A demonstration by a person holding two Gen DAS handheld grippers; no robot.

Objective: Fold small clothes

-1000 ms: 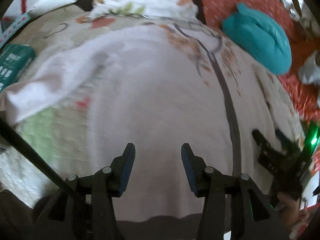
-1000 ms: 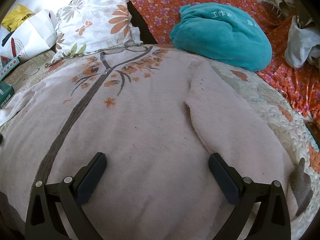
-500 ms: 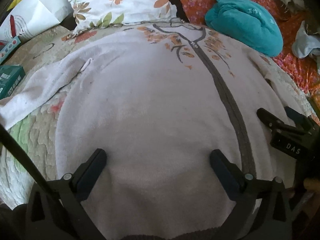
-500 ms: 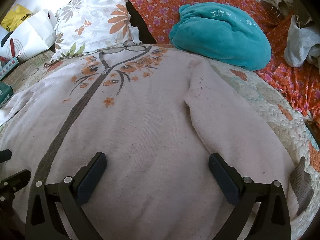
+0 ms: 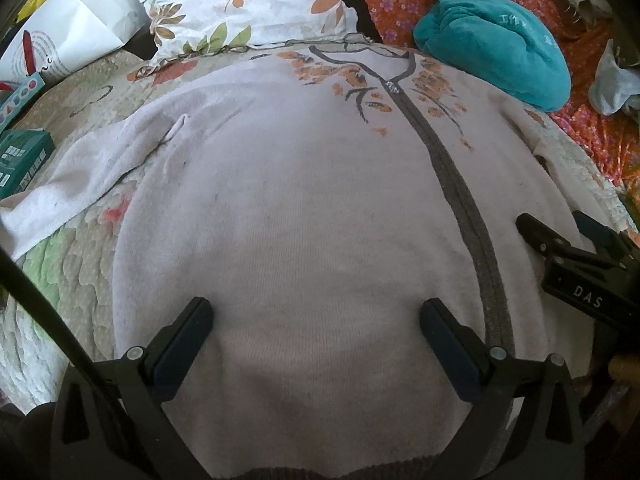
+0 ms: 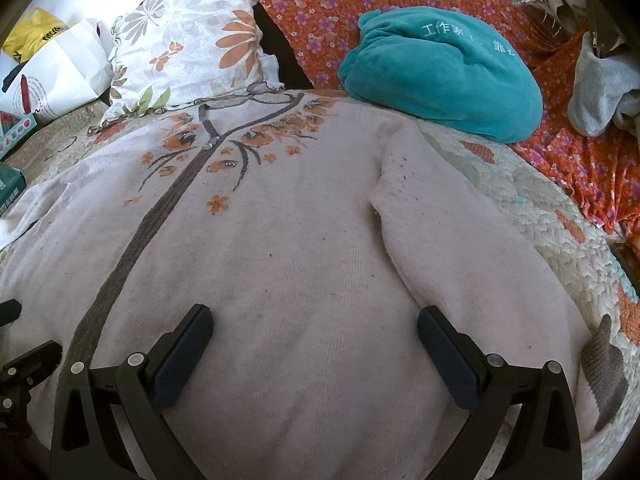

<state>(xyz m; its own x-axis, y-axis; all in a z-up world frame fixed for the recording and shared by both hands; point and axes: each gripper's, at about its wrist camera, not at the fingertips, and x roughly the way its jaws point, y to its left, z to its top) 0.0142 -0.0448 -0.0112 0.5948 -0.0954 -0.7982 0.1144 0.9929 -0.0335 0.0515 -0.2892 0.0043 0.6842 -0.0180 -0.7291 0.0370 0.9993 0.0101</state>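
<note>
Left wrist view: left gripper (image 5: 316,334) has its jaws spread wide, holding nothing, hovering over the lower body of the cardigan (image 5: 304,208). The cardigan lies flat, front up, on the quilt (image 5: 64,276), hem nearest the camera, collar toward the pillow (image 5: 244,4). Its grey placket (image 5: 460,200) runs from collar to hem, right of the gripper. One sleeve (image 5: 68,184) trails out to the left across the quilt. Right gripper (image 5: 560,236) enters from the right edge, over the cardigan beside the placket. Teal bundle (image 5: 496,40) sits past the collar on the right; green box (image 5: 20,160) at the left edge.

Right wrist view: right gripper (image 6: 316,336) also has its jaws wide apart and empty, over the cardigan (image 6: 280,260) body. The other sleeve (image 6: 460,264) lies folded down along the body's right side, cuff (image 6: 604,364) near the quilt (image 6: 516,184) edge. Placket (image 6: 132,248) is to the left. Part of the left gripper (image 6: 16,344) shows at the left edge. Teal bundle (image 6: 444,72) rests on orange floral cloth (image 6: 592,168); pillow (image 6: 192,48) is behind the collar.
</note>
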